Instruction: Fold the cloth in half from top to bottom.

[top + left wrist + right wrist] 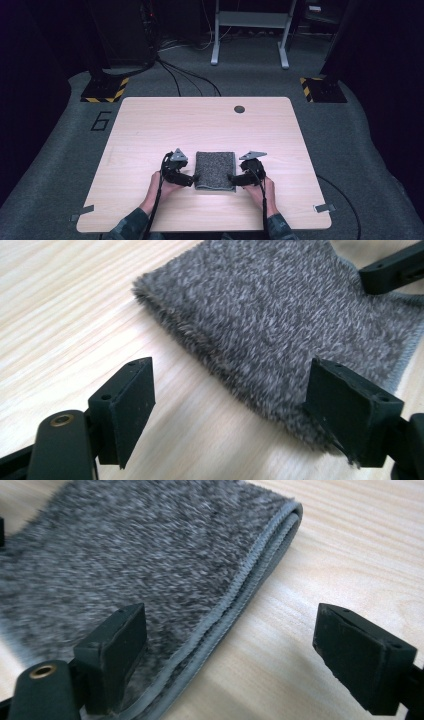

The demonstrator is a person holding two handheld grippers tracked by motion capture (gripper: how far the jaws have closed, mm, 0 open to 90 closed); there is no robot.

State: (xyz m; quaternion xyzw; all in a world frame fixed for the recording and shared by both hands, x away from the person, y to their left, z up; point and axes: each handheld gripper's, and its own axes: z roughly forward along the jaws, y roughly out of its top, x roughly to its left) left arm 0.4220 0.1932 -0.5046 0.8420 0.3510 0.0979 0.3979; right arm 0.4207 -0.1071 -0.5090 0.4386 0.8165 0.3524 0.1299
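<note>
You are working with two grippers and one folded grey towel point(215, 170), which is lying flat near the middle of the light wooden table point(150, 130), toward your edge. Your left gripper point(192, 179) is sitting at the towel's left edge with its jaws spread wide and nothing pinched; in the left gripper view point(227, 410) the fuzzy edge is lying between them, untouched. Your right gripper point(231, 178) is sitting at the towel's right edge, jaws likewise released; in the right gripper view point(227, 645) the towel's two stitched layers point(250, 575) are running between them, ungripped.
</note>
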